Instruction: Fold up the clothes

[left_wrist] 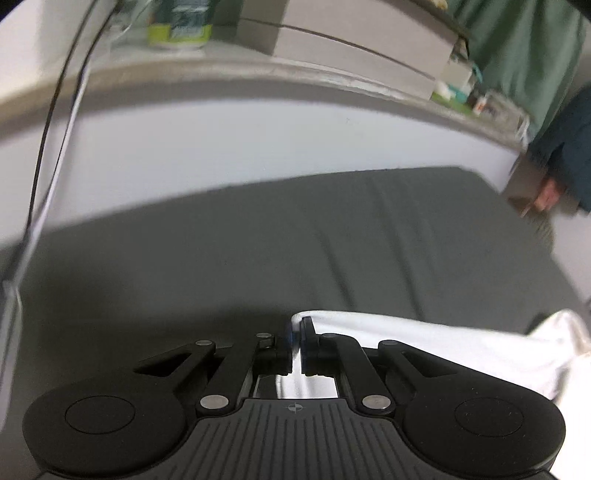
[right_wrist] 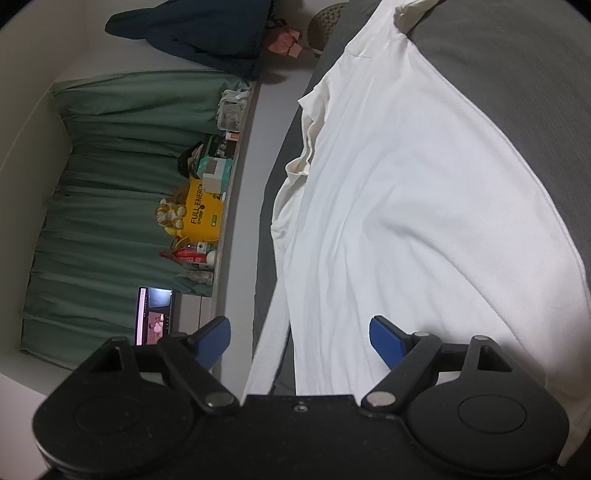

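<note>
A white garment (right_wrist: 406, 192) lies spread over the grey bed sheet (right_wrist: 517, 55) in the right wrist view. My right gripper (right_wrist: 299, 332) stands open over the garment's near end, blue pads wide apart, cloth lying below between them without being pressed. In the left wrist view my left gripper (left_wrist: 295, 343) is shut on an edge of the white garment (left_wrist: 424, 343), which trails off to the right above the grey sheet (left_wrist: 258, 240). The view is blurred.
A white wall (left_wrist: 221, 147) borders the bed, with a ledge (left_wrist: 332, 74) carrying boxes and a green container (left_wrist: 181, 22). Green curtains (right_wrist: 110, 166), a yellow box (right_wrist: 203, 214), a lit screen (right_wrist: 155, 314) and a dark blue garment (right_wrist: 192, 29) are beside the bed. Cables (left_wrist: 55, 110) hang at left.
</note>
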Available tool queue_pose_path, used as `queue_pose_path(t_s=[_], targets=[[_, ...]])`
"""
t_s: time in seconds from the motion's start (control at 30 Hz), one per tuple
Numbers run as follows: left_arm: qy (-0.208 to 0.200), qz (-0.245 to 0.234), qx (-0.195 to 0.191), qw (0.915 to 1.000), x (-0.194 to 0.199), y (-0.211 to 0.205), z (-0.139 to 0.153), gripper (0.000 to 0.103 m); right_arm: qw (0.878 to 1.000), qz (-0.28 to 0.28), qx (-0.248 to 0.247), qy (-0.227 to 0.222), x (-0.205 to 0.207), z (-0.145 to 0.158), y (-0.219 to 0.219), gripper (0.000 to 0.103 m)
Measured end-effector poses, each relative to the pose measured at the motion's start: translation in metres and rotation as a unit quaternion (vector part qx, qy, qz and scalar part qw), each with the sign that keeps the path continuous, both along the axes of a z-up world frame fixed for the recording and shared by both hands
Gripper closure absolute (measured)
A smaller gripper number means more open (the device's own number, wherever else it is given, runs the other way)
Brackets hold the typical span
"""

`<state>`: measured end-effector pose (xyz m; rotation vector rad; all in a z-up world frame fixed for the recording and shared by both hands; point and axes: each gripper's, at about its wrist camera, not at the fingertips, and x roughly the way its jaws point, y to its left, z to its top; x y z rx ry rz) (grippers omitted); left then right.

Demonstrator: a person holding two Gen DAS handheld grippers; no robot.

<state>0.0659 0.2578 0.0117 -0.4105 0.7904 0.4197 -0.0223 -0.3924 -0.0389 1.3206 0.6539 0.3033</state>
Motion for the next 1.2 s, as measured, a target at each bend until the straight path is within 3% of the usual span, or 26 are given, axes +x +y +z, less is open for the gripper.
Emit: queue_pose_path(t_s=[0.1,0.2,0.3,0.57,0.6,0.67,0.7,0.73,0.8,0.9,1.0,1.1,1.2], targets=[[0.029,-0.011,0.025,0.9992,0.024,0.0,-0.001,0.099,1.0,0.002,-0.006,0.003,0.001,0.0,0.001,0.021],[0.041,-0.003,0.024,0.9989,0.035,0.006,-0.004,0.099,1.0,0.004,-0.009,0.009,0.001,-0.001,0.001,0.021],[0.041,0.027,-0.01,0.9988,0.035,0.012,-0.015,0.099,1.0,0.003,-0.008,0.014,0.002,-0.002,0.0,0.02],[-0.021,0.049,-0.128,0.9903,0.005,0.039,-0.043,0.097,1.0,0.014,-0.006,0.017,0.005,-0.004,0.001,0.02],[-0.025,0.061,-0.122,0.9904,0.001,0.037,-0.04,0.091,1.0,0.017,-0.008,0.017,0.005,-0.004,0.002,0.02],[-0.034,0.085,-0.109,0.9898,-0.008,0.031,-0.034,0.045,0.999,0.023,-0.018,0.02,0.005,-0.002,0.004,0.02],[-0.041,0.096,-0.101,0.9893,-0.013,0.028,-0.03,0.034,0.999,0.028,-0.025,0.022,0.007,0.0,0.005,0.02],[-0.062,0.108,-0.088,0.9883,-0.019,0.02,-0.022,0.026,0.998,0.035,-0.036,0.024,0.009,0.002,0.009,0.02],[-0.125,0.114,-0.078,0.9824,-0.025,0.002,-0.004,0.026,0.996,0.05,-0.061,0.031,0.013,0.007,0.016,0.02],[-0.205,0.105,-0.11,0.9669,-0.018,-0.037,0.012,0.026,0.991,0.082,-0.104,0.027,0.027,0.019,0.033,0.021],[-0.267,0.098,-0.145,0.9475,-0.008,-0.088,0.015,0.026,0.983,0.1,-0.152,-0.001,0.06,0.054,0.061,0.026],[-0.296,0.09,-0.169,0.9359,0.012,-0.148,0.003,0.026,0.975,0.117,-0.185,-0.031,0.107,0.102,0.096,0.029],[-0.292,0.064,-0.167,0.9396,0.03,-0.199,-0.019,0.026,0.953,0.15,-0.26,-0.033,0.158,0.152,0.139,0.029]])
